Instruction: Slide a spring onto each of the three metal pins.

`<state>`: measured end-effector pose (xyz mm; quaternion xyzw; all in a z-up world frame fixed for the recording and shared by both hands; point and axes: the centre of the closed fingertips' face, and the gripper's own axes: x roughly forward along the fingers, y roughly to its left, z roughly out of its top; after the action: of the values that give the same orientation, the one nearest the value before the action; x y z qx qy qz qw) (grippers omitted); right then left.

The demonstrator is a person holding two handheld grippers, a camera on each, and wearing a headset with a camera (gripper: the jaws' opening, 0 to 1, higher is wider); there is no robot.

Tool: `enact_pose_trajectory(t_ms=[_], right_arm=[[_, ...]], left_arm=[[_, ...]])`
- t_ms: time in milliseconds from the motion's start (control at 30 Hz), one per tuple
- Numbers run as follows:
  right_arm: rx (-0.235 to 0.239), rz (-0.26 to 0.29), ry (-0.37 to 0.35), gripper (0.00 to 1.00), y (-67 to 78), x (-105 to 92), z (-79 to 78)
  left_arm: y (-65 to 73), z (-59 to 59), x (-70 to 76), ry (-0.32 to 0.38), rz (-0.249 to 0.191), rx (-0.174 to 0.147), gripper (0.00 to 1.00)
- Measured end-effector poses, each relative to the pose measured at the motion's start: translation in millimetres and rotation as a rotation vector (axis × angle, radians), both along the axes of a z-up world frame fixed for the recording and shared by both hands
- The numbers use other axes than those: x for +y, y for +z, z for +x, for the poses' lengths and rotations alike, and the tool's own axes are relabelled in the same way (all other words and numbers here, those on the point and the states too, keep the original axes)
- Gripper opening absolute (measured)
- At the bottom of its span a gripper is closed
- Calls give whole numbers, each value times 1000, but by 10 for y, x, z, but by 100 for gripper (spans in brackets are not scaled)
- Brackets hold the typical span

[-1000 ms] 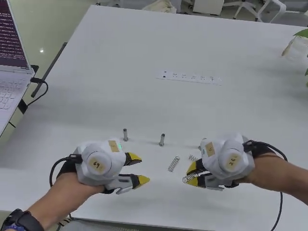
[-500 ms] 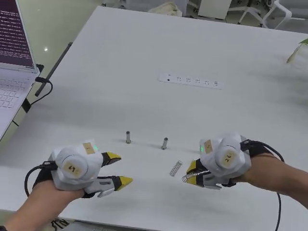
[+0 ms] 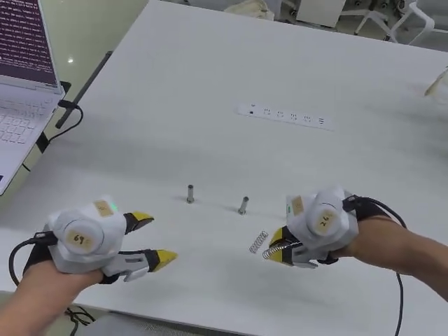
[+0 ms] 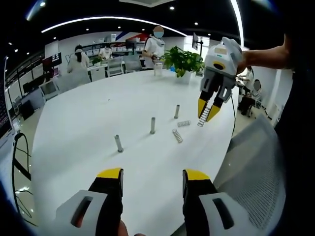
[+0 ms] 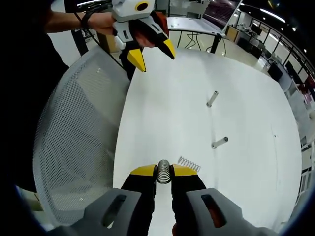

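Two short metal pins (image 3: pixel 190 194) (image 3: pixel 243 204) stand upright on the white table (image 3: pixel 210 84). In the left gripper view three pins stand in a row (image 4: pixel 118 143) (image 4: pixel 152 125) (image 4: pixel 176 111). My right gripper (image 3: pixel 276 250) (image 5: pixel 163 170) is shut on a spring (image 3: pixel 271 250) (image 5: pixel 163 172) (image 4: pixel 202 116), held just above the table right of the pins. Another spring (image 3: pixel 257 241) (image 5: pixel 188 163) (image 4: pixel 176 135) lies loose beside it, and a further one (image 4: pixel 183 123) lies near the far pin. My left gripper (image 3: pixel 155 238) (image 4: pixel 153 174) stands open and empty near the front edge, left of the pins.
A white power strip (image 3: pixel 285 115) lies further back on the table. An open laptop (image 3: pixel 21 70) sits at the far left with a black cable (image 3: pixel 66 115) beside it. A grey mesh chair (image 5: pixel 74 137) stands at the table's near edge.
My left gripper has drawn back to the left, away from the pins. The right gripper keeps the spring and has barely moved. The head camera shifted slightly.
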<state>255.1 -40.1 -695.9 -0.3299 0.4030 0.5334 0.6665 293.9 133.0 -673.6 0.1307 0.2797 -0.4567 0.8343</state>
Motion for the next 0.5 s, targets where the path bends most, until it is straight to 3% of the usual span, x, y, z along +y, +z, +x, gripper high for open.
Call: enact_pose_trajectory(t_ms=[500], right_arm=[[11,-17,10,9,-10,248,208]], left_arm=[[-31,35,248,75,-9,14,59]])
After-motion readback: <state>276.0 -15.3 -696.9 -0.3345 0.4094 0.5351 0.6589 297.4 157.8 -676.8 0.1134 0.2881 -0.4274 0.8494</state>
